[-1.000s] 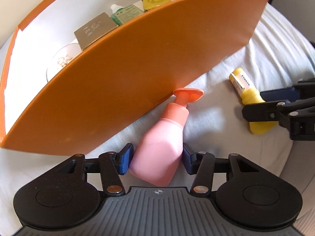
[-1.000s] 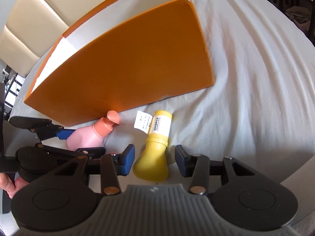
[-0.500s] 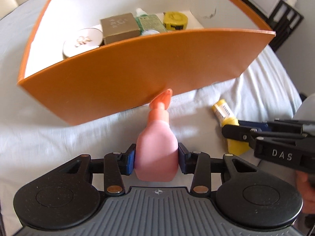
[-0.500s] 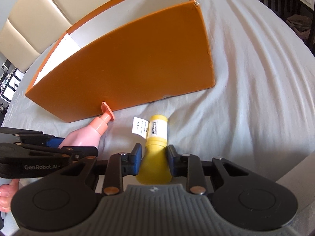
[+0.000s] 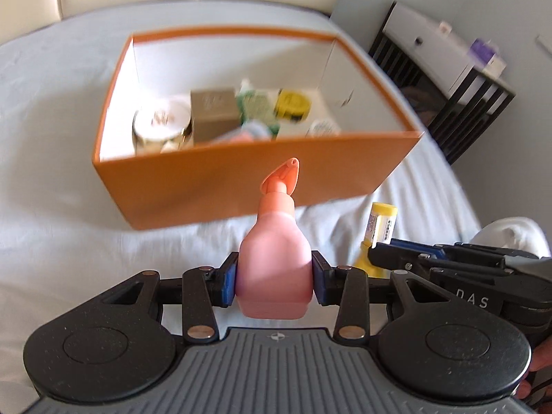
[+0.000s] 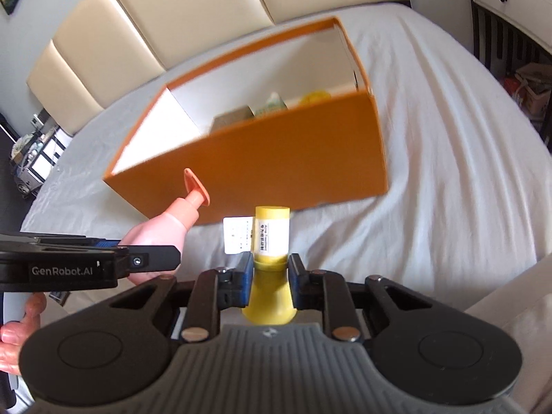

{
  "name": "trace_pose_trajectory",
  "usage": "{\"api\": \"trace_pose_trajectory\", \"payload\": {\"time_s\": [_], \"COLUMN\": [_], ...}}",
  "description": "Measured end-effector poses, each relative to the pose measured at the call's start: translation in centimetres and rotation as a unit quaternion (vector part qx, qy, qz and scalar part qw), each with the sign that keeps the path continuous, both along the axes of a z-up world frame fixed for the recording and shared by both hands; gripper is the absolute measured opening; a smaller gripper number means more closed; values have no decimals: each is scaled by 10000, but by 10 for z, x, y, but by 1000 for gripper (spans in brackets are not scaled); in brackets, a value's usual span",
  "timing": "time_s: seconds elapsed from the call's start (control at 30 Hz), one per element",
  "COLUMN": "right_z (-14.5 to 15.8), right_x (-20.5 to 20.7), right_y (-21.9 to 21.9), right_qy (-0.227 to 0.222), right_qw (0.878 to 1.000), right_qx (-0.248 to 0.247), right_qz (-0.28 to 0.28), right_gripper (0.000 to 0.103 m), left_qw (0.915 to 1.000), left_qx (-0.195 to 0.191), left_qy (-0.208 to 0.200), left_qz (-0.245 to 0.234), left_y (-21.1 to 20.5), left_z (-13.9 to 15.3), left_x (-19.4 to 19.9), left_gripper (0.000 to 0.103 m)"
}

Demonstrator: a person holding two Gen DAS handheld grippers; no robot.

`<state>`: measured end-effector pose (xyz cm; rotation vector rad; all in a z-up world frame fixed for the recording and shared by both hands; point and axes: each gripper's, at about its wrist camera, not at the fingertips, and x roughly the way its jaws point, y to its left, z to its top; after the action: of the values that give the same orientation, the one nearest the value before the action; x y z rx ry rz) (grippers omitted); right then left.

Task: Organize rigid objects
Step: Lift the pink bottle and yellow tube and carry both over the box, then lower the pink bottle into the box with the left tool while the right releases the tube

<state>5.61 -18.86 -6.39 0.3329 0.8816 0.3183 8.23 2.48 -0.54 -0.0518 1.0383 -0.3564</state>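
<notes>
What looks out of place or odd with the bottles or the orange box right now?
Nothing spilled or damaged. The only oddity is a white paper tag sticking out sideways from the yellow bottle. Items in the orange box are a blurred jumble.

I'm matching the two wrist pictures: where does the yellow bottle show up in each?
Left wrist: yellow bottle at lower right, beside the pink bottle, held in the right gripper.
Right wrist: bottom centre, clamped in that gripper.
Shared landmark: the orange box behind it.
</notes>
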Motion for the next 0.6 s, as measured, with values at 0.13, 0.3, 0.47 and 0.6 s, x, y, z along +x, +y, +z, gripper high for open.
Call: {"api": "trace_pose_trajectory", "payload": {"time_s": [0.13, 0.3, 0.47, 0.6], "right_z": [27, 64, 90, 91], "right_x": [3, 19, 53, 94], "right_y": [-6, -11, -13, -5], "right_qy": [-282, -670, -921, -946], "right_qw": [9996, 9976, 9952, 9933], "right_qx": [62, 11, -162, -551], "right_qz": [47, 159, 296, 371], "right_gripper": [20, 20, 20, 20], "left_qw": [9995, 9976, 9960, 9962], "left_qx": [-225, -414, -472, -568], "left_qy": [-239, -548, -735, -606], "left_qz": [36, 70, 195, 250], "left_y": [1, -1, -6, -10], "left_z": [26, 52, 64, 58], "left_x": [1, 19, 53, 86], "left_gripper": [47, 47, 47, 47]}}
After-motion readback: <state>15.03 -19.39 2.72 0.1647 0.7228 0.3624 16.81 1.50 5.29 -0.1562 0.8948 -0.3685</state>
